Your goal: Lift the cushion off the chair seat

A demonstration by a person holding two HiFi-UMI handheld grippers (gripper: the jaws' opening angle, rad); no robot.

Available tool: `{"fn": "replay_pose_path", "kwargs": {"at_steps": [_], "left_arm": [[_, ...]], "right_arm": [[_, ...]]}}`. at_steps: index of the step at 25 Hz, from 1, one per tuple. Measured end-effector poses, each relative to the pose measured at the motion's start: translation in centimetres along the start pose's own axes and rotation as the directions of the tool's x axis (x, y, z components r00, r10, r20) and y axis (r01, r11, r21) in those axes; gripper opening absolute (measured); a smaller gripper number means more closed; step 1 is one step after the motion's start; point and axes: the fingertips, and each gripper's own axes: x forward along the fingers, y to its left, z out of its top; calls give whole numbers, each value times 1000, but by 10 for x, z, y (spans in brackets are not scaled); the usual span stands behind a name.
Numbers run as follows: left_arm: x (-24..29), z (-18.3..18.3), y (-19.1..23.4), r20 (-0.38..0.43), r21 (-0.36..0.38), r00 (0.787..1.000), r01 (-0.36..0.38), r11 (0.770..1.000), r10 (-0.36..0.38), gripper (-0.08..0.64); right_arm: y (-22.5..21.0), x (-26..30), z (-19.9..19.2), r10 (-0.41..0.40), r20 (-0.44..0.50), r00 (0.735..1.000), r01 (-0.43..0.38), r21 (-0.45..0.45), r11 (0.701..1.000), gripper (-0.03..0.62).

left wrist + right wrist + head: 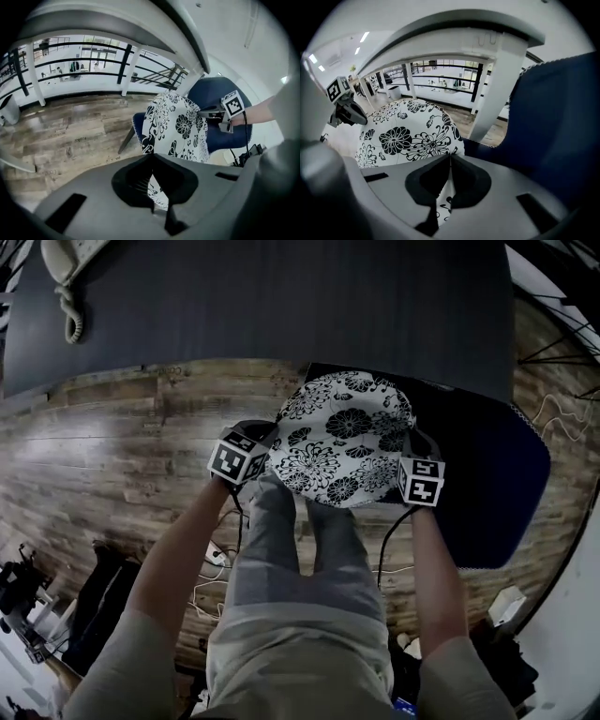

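A round white cushion with black flowers is held at its two sides, over the left part of the blue chair. My left gripper is shut on its left edge, and my right gripper is shut on its right edge. In the left gripper view the printed fabric runs into the closed jaws of the left gripper, with the right gripper across it. In the right gripper view the cushion is pinched by the right gripper. I cannot tell whether it still touches the seat.
A dark desk top with a corded phone handset lies beyond the chair. The wooden floor carries cables near the person's legs. A white post stands beside the chair back.
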Motion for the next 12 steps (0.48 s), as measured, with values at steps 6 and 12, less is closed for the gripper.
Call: {"fn": "replay_pose_path", "kwargs": {"at_steps": [6,12], "left_arm": [[-73,48,-31,137,63,991,-14,998,6,8],[-177,115,-74,349,79,936,-67,995,35,8]], "right_arm": [[-5,-90,53,-47,166,985,43,30,999,3],[-15,-208,138,-78,387,919,69,38,997,3]]}}
